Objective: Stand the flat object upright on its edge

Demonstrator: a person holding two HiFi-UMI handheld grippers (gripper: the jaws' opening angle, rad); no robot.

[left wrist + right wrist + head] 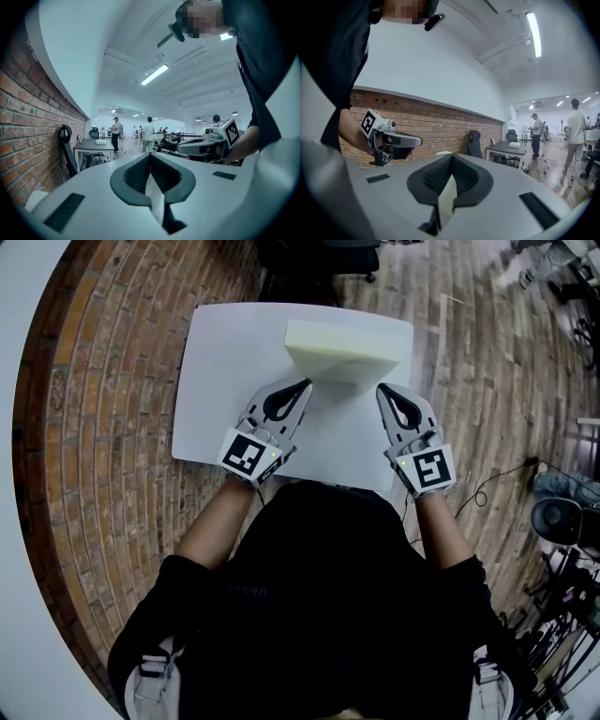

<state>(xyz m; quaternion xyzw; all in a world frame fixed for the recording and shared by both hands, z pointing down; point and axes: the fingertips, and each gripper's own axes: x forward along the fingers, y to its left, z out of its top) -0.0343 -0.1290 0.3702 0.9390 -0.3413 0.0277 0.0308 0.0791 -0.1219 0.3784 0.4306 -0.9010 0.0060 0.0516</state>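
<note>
1. Between your two grippers, just ahead of their tips, the flat object [349, 345] is sitting over the far part of the white table [214, 381].
2. It is showing as a pale cream-yellow slab with straight edges and square far corners. One lighter face is lying farther from the tips, and one shaded face is narrowing toward them.
3. The two faces are meeting along a straight line across the object's width, so it is tilting rather than lying flat. Whether its far edge is touching the table cannot be told.
4. Your left gripper [306, 382] is pinching the object's near left corner, with the jaws drawn fully together. In the left gripper view a pale strip [156, 196] is standing clamped between its dark ribbed pads.
5. Your right gripper [381, 388] is pinching the near right corner in the same way. A like cream strip is wedged upright between its closed pads in the right gripper view.
6. Both grippers are pointing about level, angled in toward each other, with the object spanning the gap between their tips.
</note>
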